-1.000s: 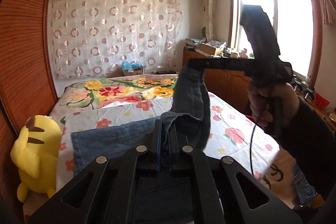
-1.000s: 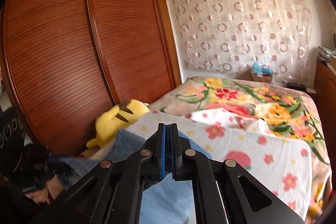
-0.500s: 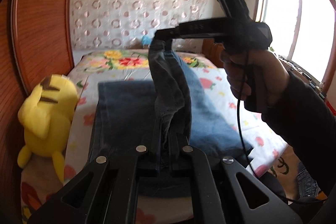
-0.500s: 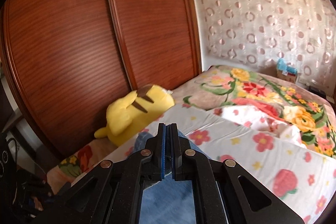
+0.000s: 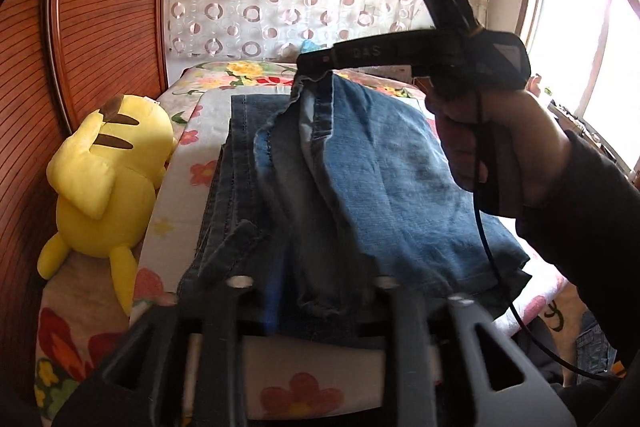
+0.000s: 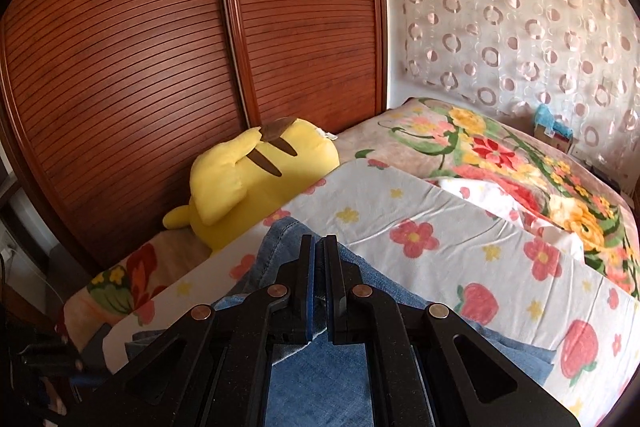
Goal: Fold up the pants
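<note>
A yellow plush toy [image 5: 108,179] lies at the bed's [image 5: 176,219] left edge, by the wooden wardrobe [image 5: 100,11]. Right of the toy, blue pants [image 5: 400,179] lie folded on the bed. The left gripper [image 5: 320,291], blurred, stands spread around bunched denim at the near hem. The right gripper [image 5: 308,61] pinches the pants' far edge, closed tight.

Left hand-held gripper [image 5: 320,301] parted; right hand-held gripper [image 6: 319,247] clamped together.

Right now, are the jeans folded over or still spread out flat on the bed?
Partly folded: the jeans have a lighter denim layer lying over a darker one on the bed, the top edge held raised by the right gripper.
</note>
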`<state>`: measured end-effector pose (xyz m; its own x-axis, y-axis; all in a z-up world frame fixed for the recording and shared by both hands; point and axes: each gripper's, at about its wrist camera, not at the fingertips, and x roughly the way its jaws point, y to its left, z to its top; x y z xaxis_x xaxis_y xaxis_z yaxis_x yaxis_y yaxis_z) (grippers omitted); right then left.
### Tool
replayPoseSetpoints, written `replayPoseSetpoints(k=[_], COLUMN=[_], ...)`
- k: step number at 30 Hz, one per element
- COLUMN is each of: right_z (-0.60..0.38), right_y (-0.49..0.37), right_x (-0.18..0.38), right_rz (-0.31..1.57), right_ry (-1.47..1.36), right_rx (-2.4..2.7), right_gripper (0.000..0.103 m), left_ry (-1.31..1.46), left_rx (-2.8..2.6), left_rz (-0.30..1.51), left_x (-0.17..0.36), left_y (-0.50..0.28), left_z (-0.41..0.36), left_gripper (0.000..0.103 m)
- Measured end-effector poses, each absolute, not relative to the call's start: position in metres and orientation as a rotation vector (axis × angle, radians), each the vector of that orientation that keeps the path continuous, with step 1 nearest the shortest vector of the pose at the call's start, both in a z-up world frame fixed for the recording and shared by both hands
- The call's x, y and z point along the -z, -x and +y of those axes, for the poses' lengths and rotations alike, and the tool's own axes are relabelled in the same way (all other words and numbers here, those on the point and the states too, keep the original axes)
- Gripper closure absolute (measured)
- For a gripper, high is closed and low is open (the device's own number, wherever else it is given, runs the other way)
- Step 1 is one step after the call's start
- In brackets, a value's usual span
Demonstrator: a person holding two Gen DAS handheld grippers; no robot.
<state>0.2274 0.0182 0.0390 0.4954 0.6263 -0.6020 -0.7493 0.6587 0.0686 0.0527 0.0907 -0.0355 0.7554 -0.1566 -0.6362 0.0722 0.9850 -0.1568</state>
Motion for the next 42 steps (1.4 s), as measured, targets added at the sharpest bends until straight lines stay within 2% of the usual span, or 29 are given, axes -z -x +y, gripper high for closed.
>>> replayPoseSetpoints(k=[1, 5, 10, 12, 14, 16, 18, 27, 34, 37, 39, 42], right_z=[0.017, 0.013, 0.007, 0.005, -0.002, -0.012, -0.026, -0.115, -0.171, -0.188, -0.194, -0.195], right_y=[-0.227, -0.226, -0.223, -0.221, -0.217, -0.206, -0.197, -0.154, -0.111, -0.094, -0.088, -0.075], right_x=[-0.04, -0.043, -0.041, -0.042, -0.046, -0.049, -0.051, -0.035, -0.056, -0.064, -0.063, -0.057], right_rz=[0.632, 0.62, 0.645, 0.643, 0.631, 0.607, 0.592, 0.63, 0.606, 0.606, 0.614, 0.612], right_ry=[0.211, 0.188, 0.168, 0.186, 0.202, 0.214, 0.224, 0.187, 0.136, 0.112, 0.103, 0.103], right_rx=[-0.839, -0.846, -0.86, -0.848, -0.837, -0.851, -0.842, -0.739, -0.637, -0.613, -0.62, -0.594], right_gripper=[0.099, 0.099, 0.079, 0.064, 0.064, 0.064, 0.064, 0.064, 0.064, 0.059, 0.049, 0.043], left_ry=[0.131, 0.128, 0.121, 0.119, 0.104, 0.098, 0.105, 0.103, 0.101, 0.102, 0.099, 0.074], left_rx=[0.127, 0.119, 0.101, 0.099, 0.096, 0.1, 0.119, 0.117, 0.109, 0.123, 0.144, 0.158], left_rz=[0.698, 0.699, 0.678, 0.668, 0.669, 0.671, 0.668, 0.695, 0.694, 0.684, 0.677, 0.676], left_x=[0.035, 0.034, 0.029, 0.027, 0.027, 0.029, 0.032, 0.04, 0.04, 0.037, 0.035, 0.033], left_y=[-0.053, -0.057, -0.056, -0.055, -0.056, -0.056, -0.055, -0.064, -0.068, -0.067, -0.066, -0.066], left_z=[0.091, 0.095, 0.097, 0.098, 0.097, 0.095, 0.092, 0.083, 0.076, 0.069, 0.063, 0.053], left_gripper=[0.058, 0.058, 0.057, 0.057, 0.056, 0.029, 0.023, 0.023, 0.023, 0.023, 0.023, 0.023])
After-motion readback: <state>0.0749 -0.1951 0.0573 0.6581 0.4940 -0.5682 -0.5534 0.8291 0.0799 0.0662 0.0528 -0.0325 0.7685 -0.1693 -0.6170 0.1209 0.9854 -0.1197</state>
